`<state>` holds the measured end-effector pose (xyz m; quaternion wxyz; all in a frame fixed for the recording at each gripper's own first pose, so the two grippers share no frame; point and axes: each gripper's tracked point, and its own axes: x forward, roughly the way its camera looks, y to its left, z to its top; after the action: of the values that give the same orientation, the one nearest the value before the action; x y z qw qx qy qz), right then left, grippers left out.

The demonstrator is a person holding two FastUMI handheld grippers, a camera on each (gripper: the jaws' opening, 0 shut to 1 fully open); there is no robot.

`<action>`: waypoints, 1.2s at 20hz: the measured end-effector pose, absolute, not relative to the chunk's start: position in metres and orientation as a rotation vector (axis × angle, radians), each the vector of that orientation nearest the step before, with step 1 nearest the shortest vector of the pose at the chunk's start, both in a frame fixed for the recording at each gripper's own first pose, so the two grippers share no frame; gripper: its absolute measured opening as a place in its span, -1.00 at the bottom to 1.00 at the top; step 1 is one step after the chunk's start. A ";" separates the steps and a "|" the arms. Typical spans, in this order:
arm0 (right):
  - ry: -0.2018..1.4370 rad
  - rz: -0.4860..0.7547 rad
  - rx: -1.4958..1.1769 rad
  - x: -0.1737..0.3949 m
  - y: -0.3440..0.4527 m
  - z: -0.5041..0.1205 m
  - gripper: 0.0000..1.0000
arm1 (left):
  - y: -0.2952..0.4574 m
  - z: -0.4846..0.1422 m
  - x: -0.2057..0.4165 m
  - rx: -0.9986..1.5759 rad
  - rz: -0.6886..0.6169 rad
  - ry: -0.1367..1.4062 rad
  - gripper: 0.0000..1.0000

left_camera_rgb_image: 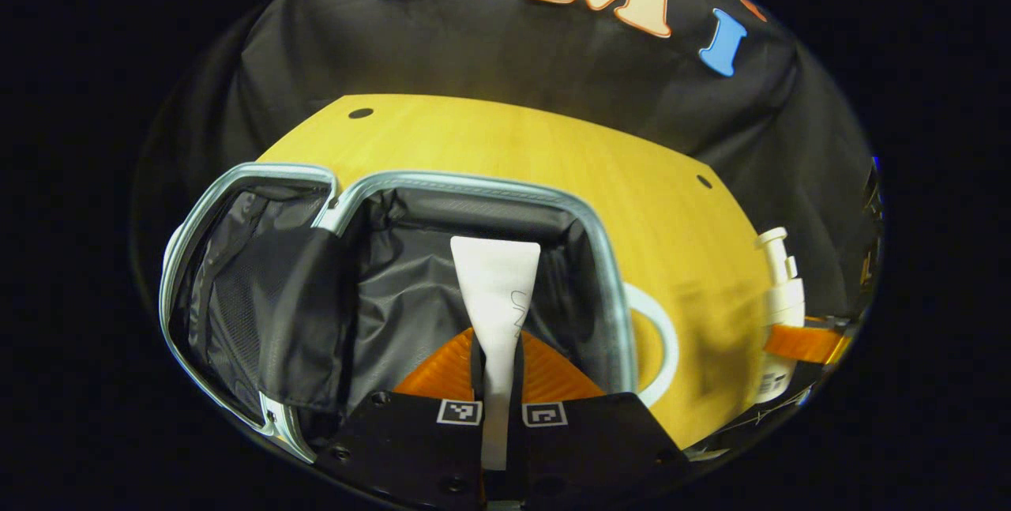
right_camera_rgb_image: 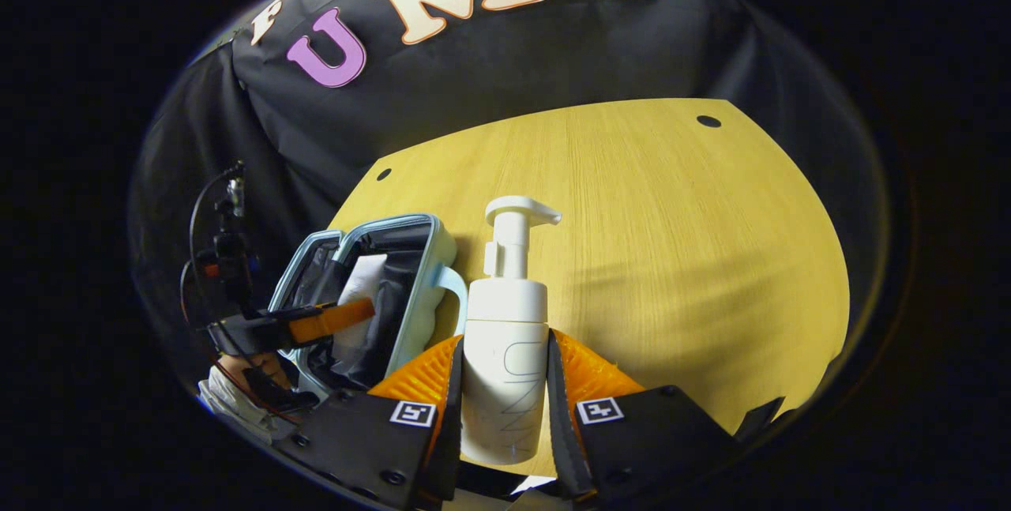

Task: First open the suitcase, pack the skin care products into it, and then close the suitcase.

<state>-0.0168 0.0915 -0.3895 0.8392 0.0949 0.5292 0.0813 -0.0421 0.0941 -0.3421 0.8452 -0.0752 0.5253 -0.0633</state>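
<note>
Left gripper (left_camera_rgb_image: 499,408) is pinching a flat white plastic tube (left_camera_rgb_image: 496,290), long axis pointing straight ahead, right over the open pale-blue hard-shell suitcase (left_camera_rgb_image: 608,258) w/ dark grey lining; no loose products visible in either half. Right gripper (right_camera_rgb_image: 505,408) is clamping a white pump bottle (right_camera_rgb_image: 505,337) upright above the yellow wood table (right_camera_rgb_image: 671,242); suitcase is lying just to its left, so the bottle probably needs carrying leftward.
</note>
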 end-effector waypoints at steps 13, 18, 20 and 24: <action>1.156 0.279 0.260 -0.004 0.207 -0.393 -0.02 | 0.124 -0.369 -0.050 -0.215 -0.145 1.118 -0.27; 1.193 0.307 0.301 -0.001 0.252 -0.409 -0.02 | 0.135 -0.309 -0.027 -0.219 -0.181 0.971 0.16; 1.219 0.313 0.304 0.001 0.267 -0.421 0.00 | 0.156 -0.286 -0.013 -0.225 -0.148 0.915 0.26; 1.299 0.303 0.293 -0.009 0.290 -0.452 0.02 | 0.222 -0.249 0.004 -0.202 -0.037 0.819 0.29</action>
<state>-0.0091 0.2903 -0.4516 0.7756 0.1354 0.6004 0.1399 0.0039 0.2223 -0.2488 0.9122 -0.0979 0.3975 -0.0181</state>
